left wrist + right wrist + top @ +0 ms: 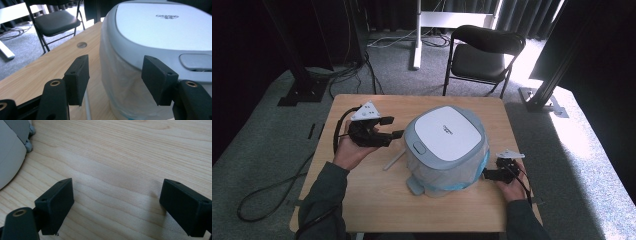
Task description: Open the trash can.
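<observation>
A grey bin [446, 145] with a white lid and a clear bag liner stands at the middle of the wooden table [362, 195]. My left gripper [395, 127] is open just left of the bin, its jaws pointing at the bin's side. In the left gripper view the open left gripper [115, 72] frames the bin [155, 32] and its liner, with nothing between the jaws. My right gripper [485, 174] rests low on the table at the bin's right foot. In the right gripper view, the right gripper [117, 202] stands open over bare wood, the bin [10, 157] at the left edge.
A thin white rod [394, 161] lies on the table left of the bin, below the left gripper. A black folding chair [482, 55] stands beyond the far edge. Dark stand legs and cables [347, 70] lie on the carpet. A round hole [82, 45] marks the tabletop.
</observation>
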`<state>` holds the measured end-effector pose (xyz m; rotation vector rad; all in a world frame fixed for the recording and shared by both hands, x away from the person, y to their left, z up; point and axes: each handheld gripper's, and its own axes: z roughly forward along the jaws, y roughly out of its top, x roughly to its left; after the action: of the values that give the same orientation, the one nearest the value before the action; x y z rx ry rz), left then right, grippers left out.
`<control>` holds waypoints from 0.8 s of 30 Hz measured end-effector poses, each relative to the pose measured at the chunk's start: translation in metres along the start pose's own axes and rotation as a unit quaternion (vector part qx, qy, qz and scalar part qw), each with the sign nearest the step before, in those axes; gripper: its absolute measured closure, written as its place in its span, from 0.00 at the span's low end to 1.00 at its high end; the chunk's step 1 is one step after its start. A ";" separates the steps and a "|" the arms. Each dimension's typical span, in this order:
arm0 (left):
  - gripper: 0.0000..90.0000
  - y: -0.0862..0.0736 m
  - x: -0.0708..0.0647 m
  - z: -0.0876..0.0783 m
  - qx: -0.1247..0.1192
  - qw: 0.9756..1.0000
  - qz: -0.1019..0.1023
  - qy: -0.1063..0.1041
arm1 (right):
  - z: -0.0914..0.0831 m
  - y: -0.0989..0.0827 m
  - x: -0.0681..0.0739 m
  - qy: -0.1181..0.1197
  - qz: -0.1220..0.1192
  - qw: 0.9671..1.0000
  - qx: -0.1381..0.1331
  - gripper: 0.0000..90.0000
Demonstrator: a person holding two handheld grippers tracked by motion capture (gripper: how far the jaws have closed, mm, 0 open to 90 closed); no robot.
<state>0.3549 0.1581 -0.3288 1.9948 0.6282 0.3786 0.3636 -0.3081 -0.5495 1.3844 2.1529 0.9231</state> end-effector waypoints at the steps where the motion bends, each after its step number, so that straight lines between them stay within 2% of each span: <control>1: 0.44 0.001 -0.002 0.000 -0.002 1.000 0.000 -0.004 | 0.000 0.000 0.000 0.000 0.000 1.000 0.000 0.12; 9: 0.42 0.006 -0.011 0.003 -0.014 0.999 0.001 -0.031 | 0.000 0.000 0.000 0.000 0.000 1.000 0.000 0.12; 20: 0.35 0.010 -0.020 0.009 -0.017 0.999 0.005 -0.040 | 0.000 0.000 0.000 0.000 0.000 1.000 0.000 0.12; 21: 0.34 0.010 -0.022 0.011 -0.019 0.999 0.004 -0.050 | 0.000 0.000 0.000 0.000 0.000 1.000 0.000 0.12; 24: 0.33 0.010 -0.025 0.014 -0.017 0.998 0.005 -0.055 | 0.000 0.000 0.000 0.000 0.000 1.000 0.000 0.12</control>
<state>0.3446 0.1301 -0.3265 1.9728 0.5385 0.2813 0.3636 -0.3081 -0.5495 1.3849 2.1526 0.9237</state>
